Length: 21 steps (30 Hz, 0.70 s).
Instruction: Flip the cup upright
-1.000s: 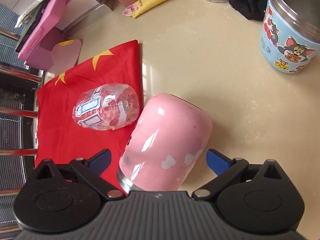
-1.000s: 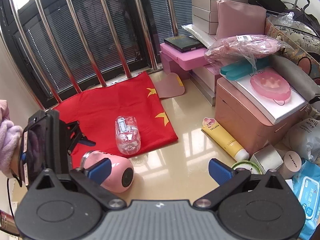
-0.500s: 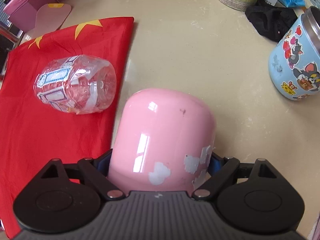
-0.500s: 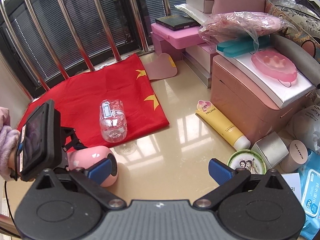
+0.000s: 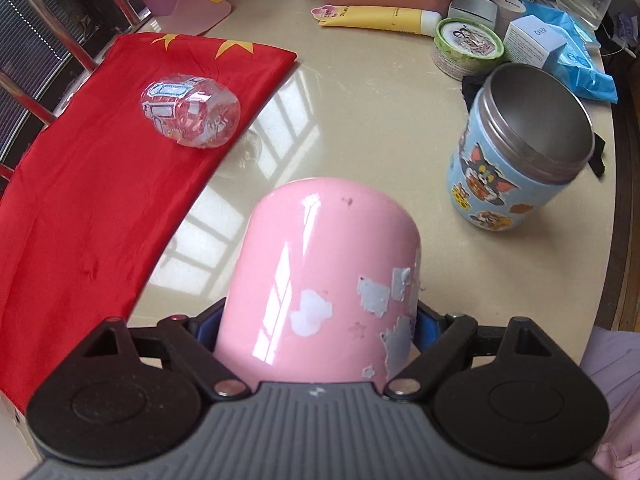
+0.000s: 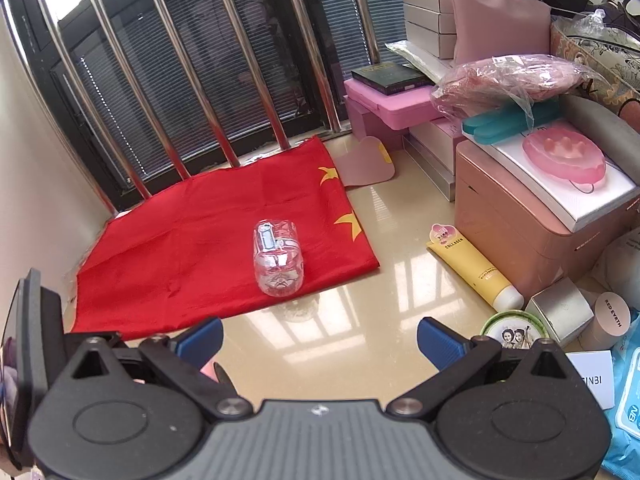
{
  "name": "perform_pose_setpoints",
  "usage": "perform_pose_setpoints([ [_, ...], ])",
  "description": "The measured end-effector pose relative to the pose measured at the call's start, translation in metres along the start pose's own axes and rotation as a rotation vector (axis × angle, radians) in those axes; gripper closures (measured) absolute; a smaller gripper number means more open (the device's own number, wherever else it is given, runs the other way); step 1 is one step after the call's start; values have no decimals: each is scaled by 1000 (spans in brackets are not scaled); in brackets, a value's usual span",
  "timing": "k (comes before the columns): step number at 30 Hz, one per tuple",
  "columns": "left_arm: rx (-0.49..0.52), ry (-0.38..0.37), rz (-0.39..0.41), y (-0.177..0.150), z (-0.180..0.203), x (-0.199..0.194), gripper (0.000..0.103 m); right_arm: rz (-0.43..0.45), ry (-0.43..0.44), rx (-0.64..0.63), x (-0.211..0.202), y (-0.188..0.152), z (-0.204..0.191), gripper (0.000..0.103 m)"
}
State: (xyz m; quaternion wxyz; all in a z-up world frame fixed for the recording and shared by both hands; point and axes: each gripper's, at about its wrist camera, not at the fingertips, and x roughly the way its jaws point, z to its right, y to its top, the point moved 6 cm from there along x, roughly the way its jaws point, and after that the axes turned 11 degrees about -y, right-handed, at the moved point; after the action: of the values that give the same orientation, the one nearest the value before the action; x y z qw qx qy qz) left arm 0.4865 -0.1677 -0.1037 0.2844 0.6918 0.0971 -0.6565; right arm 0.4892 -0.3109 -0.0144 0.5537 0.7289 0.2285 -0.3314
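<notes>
The left gripper (image 5: 318, 324) reached forward and slightly downward over a glossy beige tabletop (image 5: 360, 128), its two blue-padded fingers (image 5: 430, 326) clamped against opposite sides of the pink cup (image 5: 324, 280). The cup filled the middle of the left wrist view, its closed rounded base pointing away from the camera and its mouth end hidden behind the gripper body, so the cup lay along the line of the fingers, gripped near its mouth end. Patches of grey showed on its side where the pink coating had peeled. Whether the cup's far end touched the tabletop could not be told. The right gripper (image 6: 318, 342) hung above the same tabletop, level and facing a barred window (image 6: 224, 64), with its blue fingers (image 6: 438, 342) spread wide and nothing between them. At the lower left edge of the right wrist view, part of the left gripper's body and a small glimpse of pink showed just beside the right gripper's left finger. A red cloth with yellow stars (image 5: 92, 184) lay to the left of the held cup, and a clear plastic bottle (image 5: 190, 110) rested on its side on that cloth, well apart from both grippers. To the right of the cup stood an open metal tin with cartoon stickers (image 5: 520, 152), upright on the tabletop. Farther back lay a yellow tube (image 5: 376, 18) and a round green tin (image 5: 468, 46).
</notes>
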Motion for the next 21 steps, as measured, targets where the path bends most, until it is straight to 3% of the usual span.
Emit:
perform_pose_setpoints([
  [6,-5,22,23,-67,47,5,15,104,52,-111,-26,-24,-24,0],
  [11,105,35,54,-103,71,20,15,262,83,-230,-50,-52,-40,0],
  [15,177,70,78,-121,85,29,14,367,109,-298,-75,-86,-42,0],
  [17,165,75,103,-123,87,28,14,398,127,-328,-88,-106,-43,0],
  [21,118,98,124,-123,84,28,13,377,155,-319,-105,-131,-42,0],
])
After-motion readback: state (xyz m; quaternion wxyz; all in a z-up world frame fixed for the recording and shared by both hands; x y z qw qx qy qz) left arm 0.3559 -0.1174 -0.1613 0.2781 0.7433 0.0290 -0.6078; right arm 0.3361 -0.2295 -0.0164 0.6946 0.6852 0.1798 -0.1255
